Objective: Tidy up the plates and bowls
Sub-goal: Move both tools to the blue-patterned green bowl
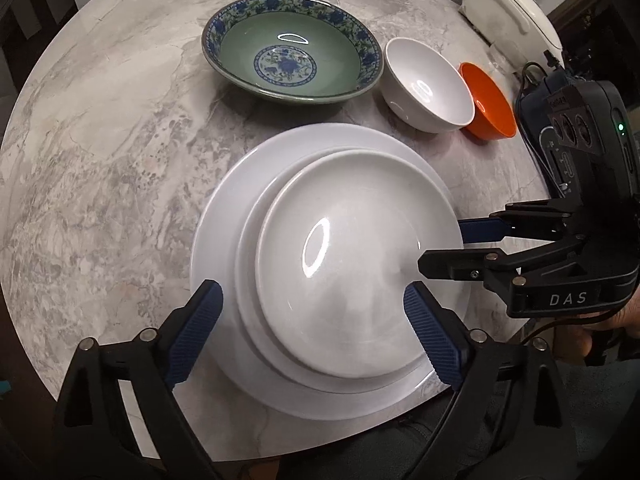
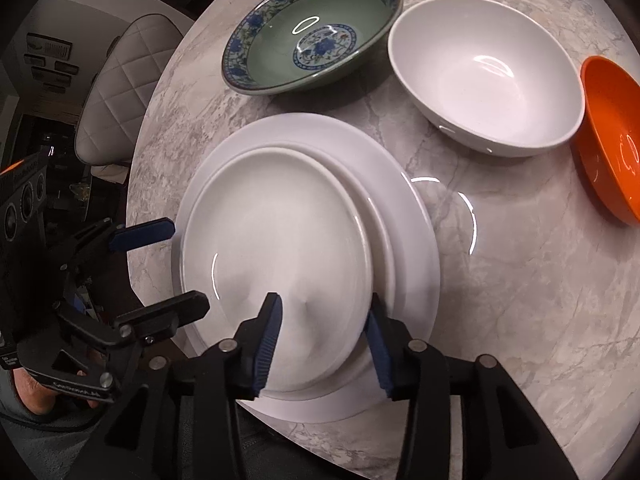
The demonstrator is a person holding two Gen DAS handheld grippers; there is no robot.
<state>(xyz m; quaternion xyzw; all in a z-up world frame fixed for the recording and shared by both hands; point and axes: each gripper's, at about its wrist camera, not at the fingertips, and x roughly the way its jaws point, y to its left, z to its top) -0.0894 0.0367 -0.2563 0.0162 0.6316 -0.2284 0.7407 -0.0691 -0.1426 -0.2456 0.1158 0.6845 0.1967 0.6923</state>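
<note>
Left wrist: I see a small white plate (image 1: 356,264) stacked face up on a large white plate (image 1: 216,240), both flat on the marble table (image 1: 100,140) at the near edge. The small one sits off-centre toward the right side of the big one. Round, so no long axis to call. Behind them is a row, all rim up: a green floral bowl (image 1: 292,48), a white bowl (image 1: 426,84) and an orange bowl (image 1: 488,100), with white and orange touching or nearly so. The left gripper (image 1: 312,304) is wide open, its pads straddling the plate stack and holding nothing. I can't tell if the pads touch the plates or hang above. The right gripper (image 1: 448,248) comes in from the right, one finger over the small plate's rim and the blue pad at its edge.

Right wrist: the same stack, small white plate (image 2: 280,256) on large white plate (image 2: 412,232). The right gripper (image 2: 324,320) is partly open. Its right pad sits at the small plate's right rim and its left pad over the plate's inner surface. No firm clamp visible. The left gripper (image 2: 180,268) is at the stack's left edge, gaping wide. The green floral bowl (image 2: 312,28), white bowl (image 2: 484,80) and orange bowl (image 2: 612,136) are beyond, upright.
</note>
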